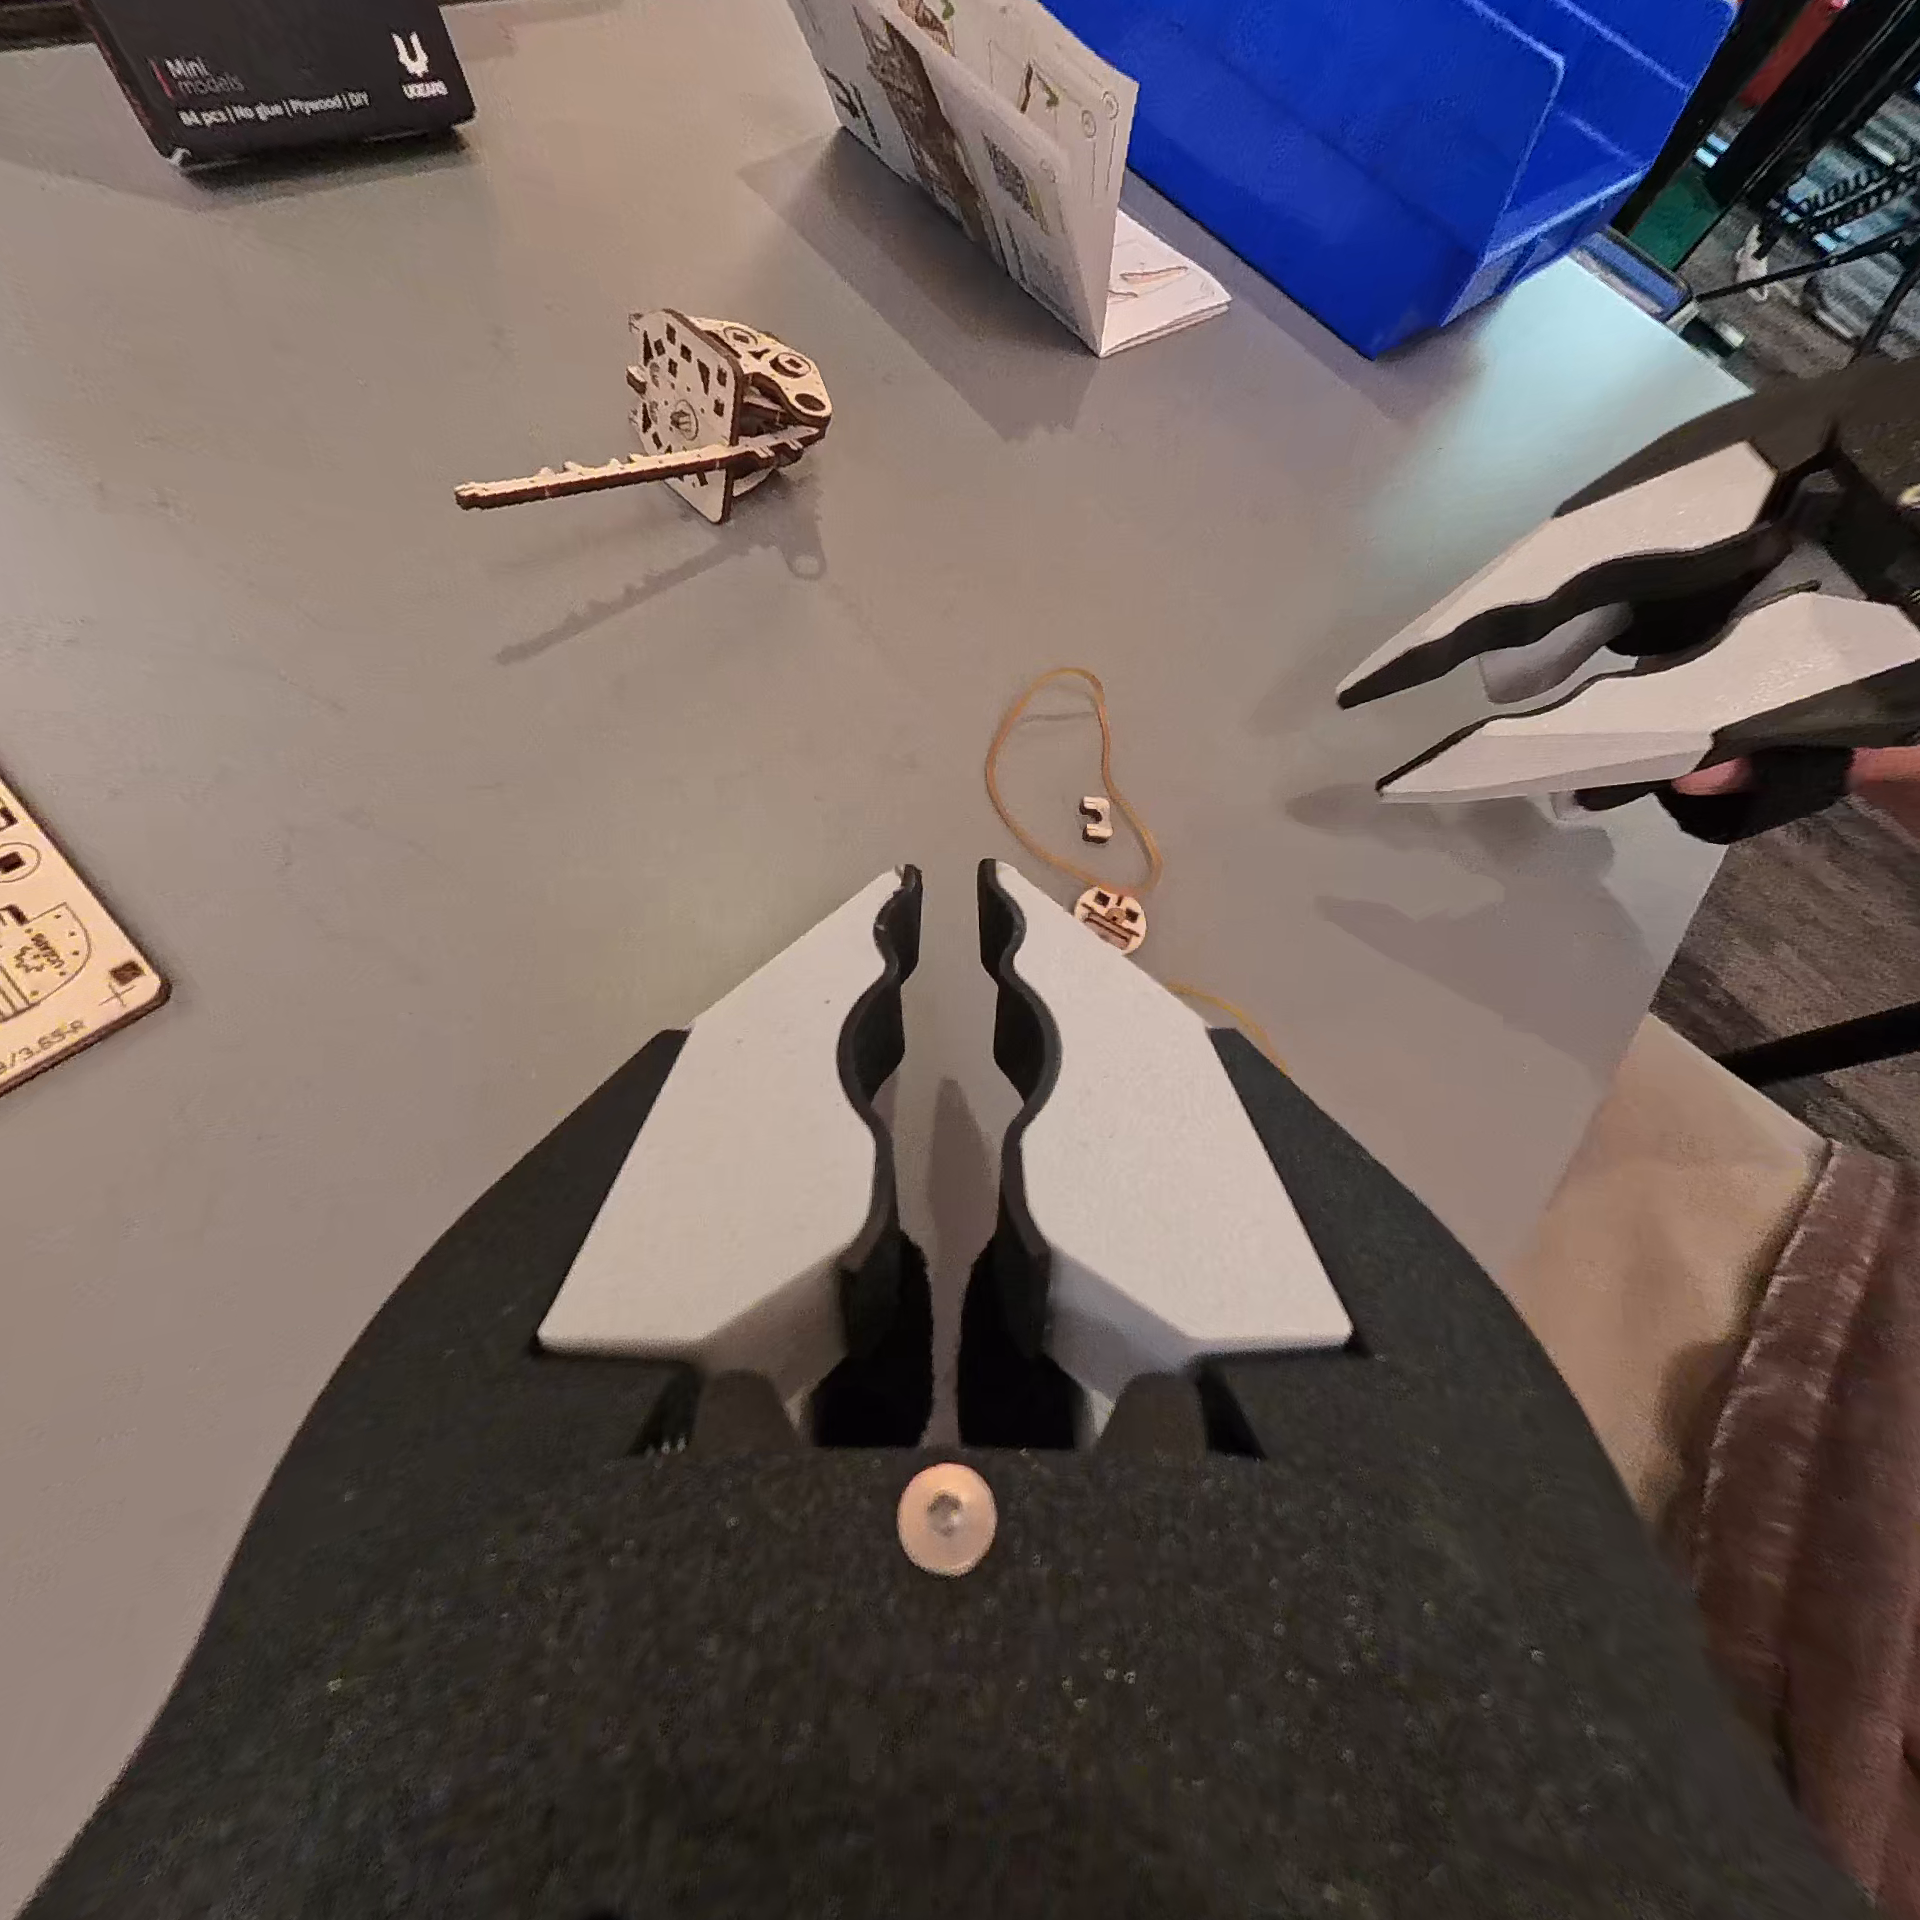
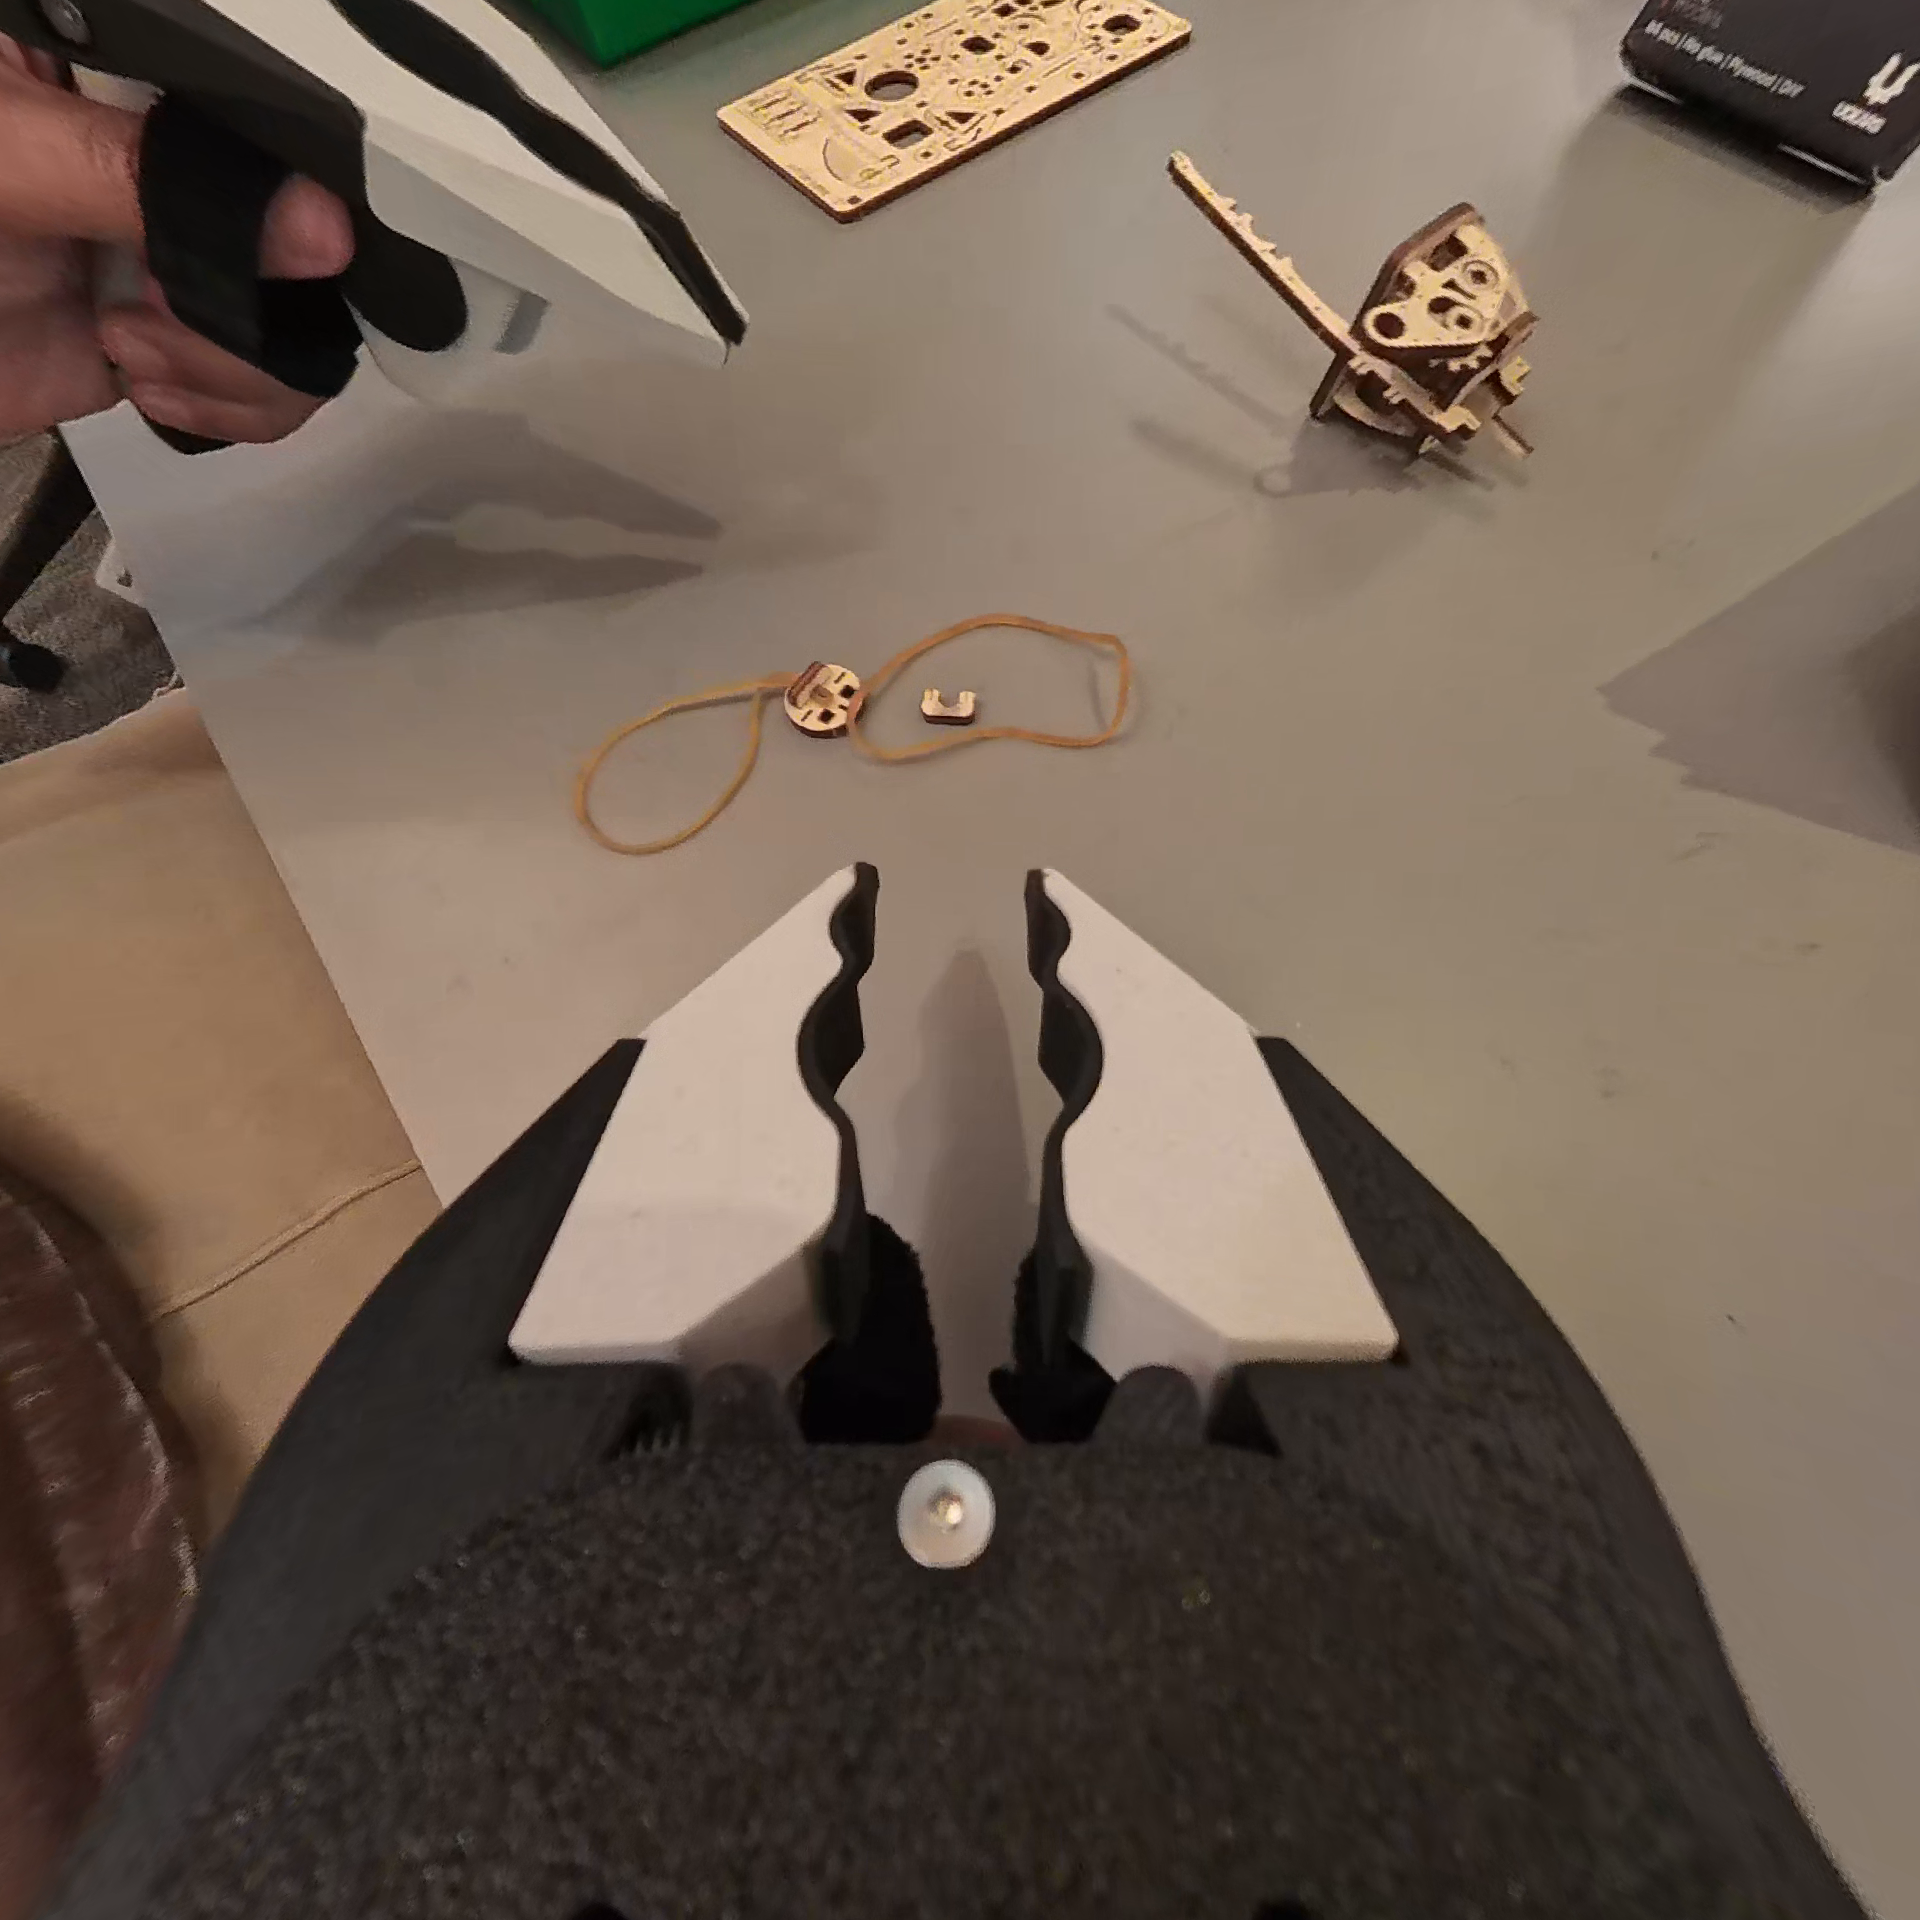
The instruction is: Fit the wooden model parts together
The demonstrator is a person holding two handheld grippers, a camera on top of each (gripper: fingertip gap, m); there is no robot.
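On the grey table (image 2: 1351, 935), small wooden bits wait — nothing is picked up yet.
Both the left gripper (image 1: 948, 878) and right gripper (image 2: 951, 883) are apart and empty, hovering near the little disc (image 2: 824, 699) and clip (image 2: 949, 707) by the rubber band (image 2: 1039, 665), likely choosing one — the half-built model (image 2: 1429, 332) stands farther off.

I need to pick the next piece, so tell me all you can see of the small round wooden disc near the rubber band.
The small round wooden disc is pale plywood with dark laser-burnt edges and several small cut-outs through its face. It lies flat on the grey table, near the edge closest to the person. The tan rubber band runs up against it, apparently passing under or through it. A tiny C-shaped wooden piece lies close by, apart from it. Neither gripper touches it.
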